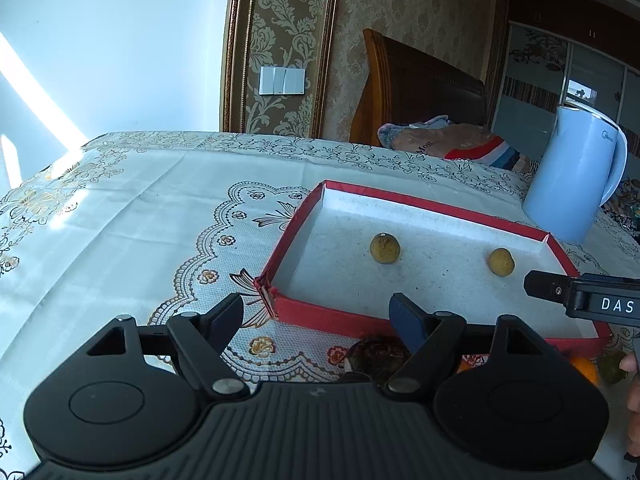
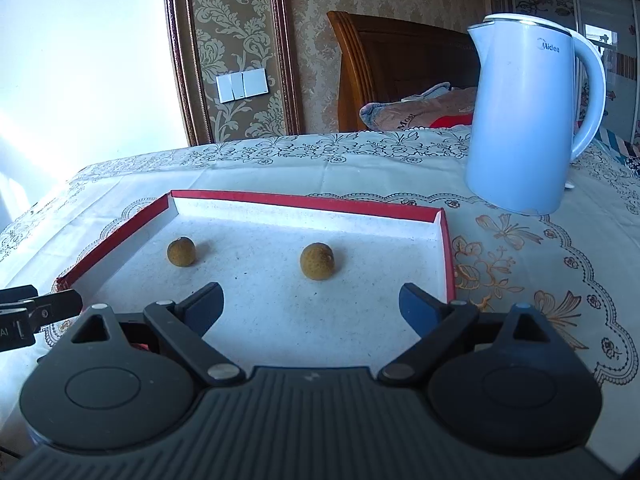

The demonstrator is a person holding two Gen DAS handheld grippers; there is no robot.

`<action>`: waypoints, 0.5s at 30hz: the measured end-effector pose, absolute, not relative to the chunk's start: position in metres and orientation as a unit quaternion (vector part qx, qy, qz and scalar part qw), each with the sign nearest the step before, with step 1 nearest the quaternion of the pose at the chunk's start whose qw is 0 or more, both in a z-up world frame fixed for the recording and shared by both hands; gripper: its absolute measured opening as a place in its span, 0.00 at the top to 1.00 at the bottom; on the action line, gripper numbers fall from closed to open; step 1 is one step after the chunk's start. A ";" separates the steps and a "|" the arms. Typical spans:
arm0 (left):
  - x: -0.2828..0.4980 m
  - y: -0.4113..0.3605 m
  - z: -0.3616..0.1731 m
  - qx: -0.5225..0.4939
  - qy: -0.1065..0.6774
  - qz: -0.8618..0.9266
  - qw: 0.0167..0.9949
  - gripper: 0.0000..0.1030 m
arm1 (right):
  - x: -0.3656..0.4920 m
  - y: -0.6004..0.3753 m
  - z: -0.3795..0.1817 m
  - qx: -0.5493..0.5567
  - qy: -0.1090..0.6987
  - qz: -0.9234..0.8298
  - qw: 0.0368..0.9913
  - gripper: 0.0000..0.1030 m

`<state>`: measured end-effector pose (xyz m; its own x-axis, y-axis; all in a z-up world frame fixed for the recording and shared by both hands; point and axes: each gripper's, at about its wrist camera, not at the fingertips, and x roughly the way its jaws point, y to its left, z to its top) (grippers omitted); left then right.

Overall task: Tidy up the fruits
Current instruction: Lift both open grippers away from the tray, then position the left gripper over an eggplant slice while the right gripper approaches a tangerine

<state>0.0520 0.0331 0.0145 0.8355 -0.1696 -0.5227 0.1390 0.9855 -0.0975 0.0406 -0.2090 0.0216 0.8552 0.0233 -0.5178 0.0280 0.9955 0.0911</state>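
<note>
Left wrist view shows our left gripper [image 1: 316, 312] with jaws apart and empty, hovering over the near corner of the red-rimmed box [image 1: 294, 224]; two small brown fruits [image 1: 385, 248] lie well apart on its white floor; a dark round fruit [image 1: 374, 354] and an orange one [image 1: 586, 370] wait on the tablecloth [image 1: 140, 208] just outside the near wall. Our right gripper [image 2: 312, 304] is likewise spread wide, holding nothing, poised over the box near one fruit; a blue kettle [image 2: 524, 120] stands beyond. We judge we are between placements; next calls for lowering onto a waiting fruit.
</note>
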 end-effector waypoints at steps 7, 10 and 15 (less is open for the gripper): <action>0.039 0.033 0.009 0.002 0.270 -0.088 0.959 0.22 | 0.030 -0.206 0.019 0.044 0.267 -0.004 0.963 0.09; 0.037 0.033 0.007 0.006 0.276 -0.099 0.956 0.22 | 0.025 -0.206 0.018 0.043 0.264 -0.007 0.964 0.08; 0.033 0.027 0.005 0.027 0.279 -0.109 0.954 0.22 | 0.019 -0.203 0.016 0.032 0.259 -0.013 0.965 0.07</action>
